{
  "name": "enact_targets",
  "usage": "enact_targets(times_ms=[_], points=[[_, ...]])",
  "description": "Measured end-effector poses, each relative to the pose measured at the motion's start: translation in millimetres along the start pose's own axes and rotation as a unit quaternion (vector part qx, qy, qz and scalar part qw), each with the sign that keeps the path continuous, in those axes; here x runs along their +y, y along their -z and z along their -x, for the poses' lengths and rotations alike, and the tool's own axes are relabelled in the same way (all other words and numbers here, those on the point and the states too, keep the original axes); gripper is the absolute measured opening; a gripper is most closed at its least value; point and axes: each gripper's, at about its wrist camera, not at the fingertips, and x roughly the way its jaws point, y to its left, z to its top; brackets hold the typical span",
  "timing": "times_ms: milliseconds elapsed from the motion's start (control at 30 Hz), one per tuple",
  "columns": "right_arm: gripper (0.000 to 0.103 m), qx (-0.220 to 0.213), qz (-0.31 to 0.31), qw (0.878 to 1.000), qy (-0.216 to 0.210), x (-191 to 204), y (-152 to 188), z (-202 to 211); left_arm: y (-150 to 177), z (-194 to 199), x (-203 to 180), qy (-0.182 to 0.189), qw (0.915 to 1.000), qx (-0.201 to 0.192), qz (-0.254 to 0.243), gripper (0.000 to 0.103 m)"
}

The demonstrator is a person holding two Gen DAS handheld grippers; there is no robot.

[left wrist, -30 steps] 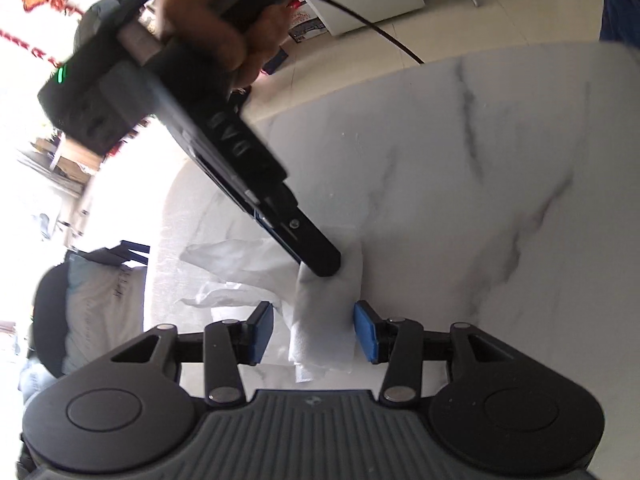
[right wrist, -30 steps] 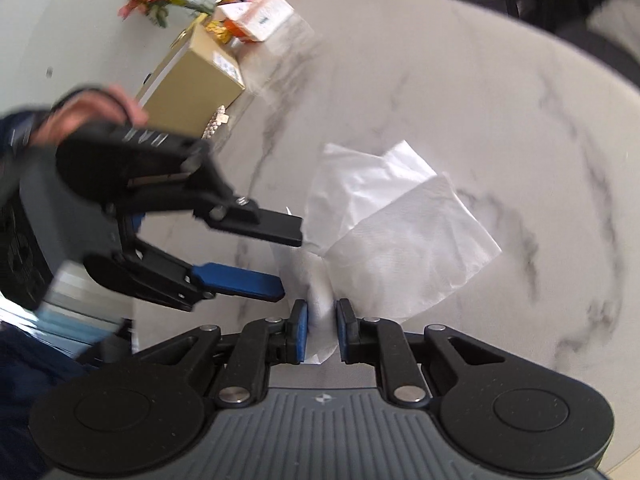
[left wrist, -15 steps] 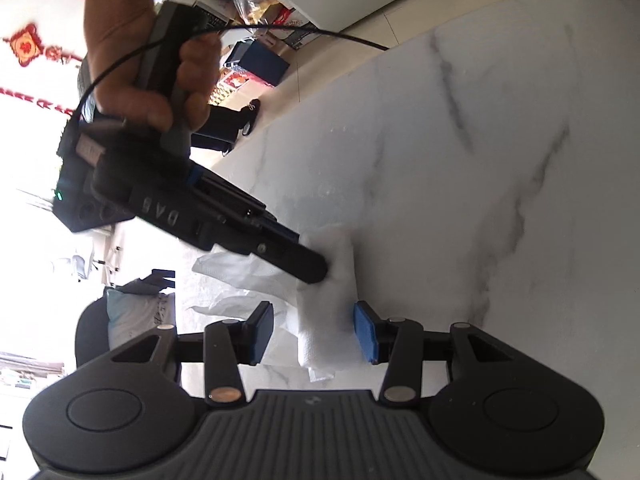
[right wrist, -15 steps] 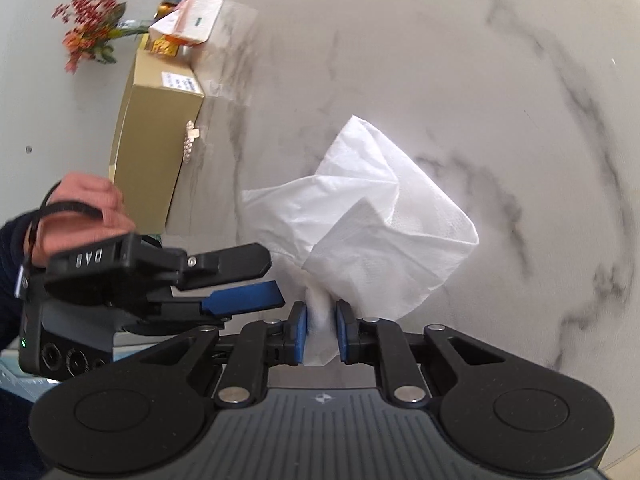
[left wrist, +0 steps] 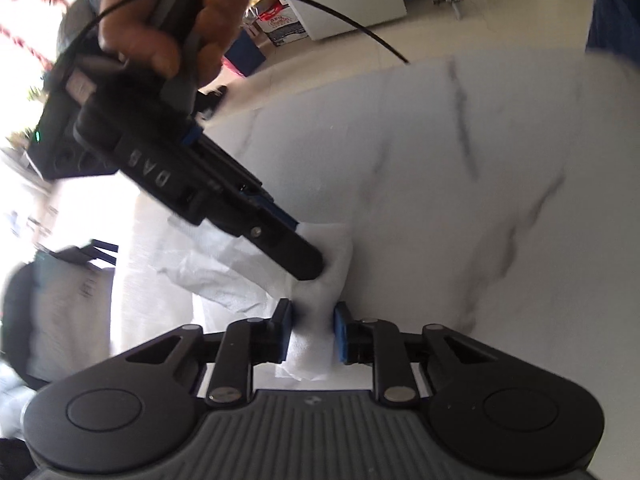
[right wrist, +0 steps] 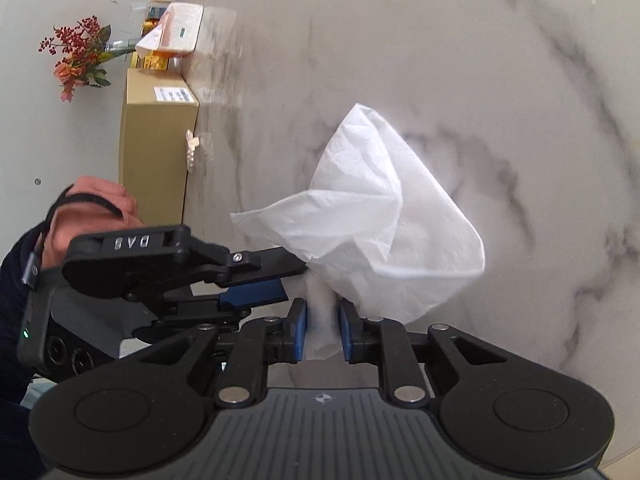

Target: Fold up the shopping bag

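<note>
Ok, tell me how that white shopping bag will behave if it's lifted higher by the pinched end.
The white shopping bag looks thin and floppy: beyond the right gripper it sags in loose, creased folds. It is probably very light, since the small bunch pinched by the left gripper seems to carry it. Lifted higher, it would likely droop and sway rather than hold shape over the marble table.

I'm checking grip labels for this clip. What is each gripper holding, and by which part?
Both hold the white shopping bag: the right gripper and left gripper are each shut on its gathered, bunched end.
</note>
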Motion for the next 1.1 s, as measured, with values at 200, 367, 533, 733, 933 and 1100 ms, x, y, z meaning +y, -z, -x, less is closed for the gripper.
enact_targets(times_ms=[200,367,533,733,933,1100], points=[[0.02,0.034,0.051,0.998,0.018,18.5,7.1,-21.5,-0.4,-1.3,2.9,0.047,0.9986,-0.005,0.026,0.019],[0.033,-0.064,0.18,0.975,0.111,57.8,48.5,-3.8,5.5,-5.8,9.3,0.054,0.9969,-0.016,0.055,0.019],[0.044,-0.155,0.301,0.912,0.233,85.4,95.8,26.3,3.6,-10.8,7.5,0.051,0.9977,-0.014,0.044,0.019],[0.069,-0.144,0.38,0.882,0.238,87.6,80.9,45.0,3.9,-14.4,8.4,0.051,0.9977,-0.016,0.041,0.019],[0.062,-0.047,0.473,0.83,0.292,88.1,73.0,12.6,11.5,-9.1,6.3,0.058,0.9966,-0.025,0.053,0.019],[0.056,-0.054,0.525,0.805,0.272,101.1,70.8,11.6,11.2,-14.4,5.0,0.056,0.9969,-0.026,0.048,0.019]])
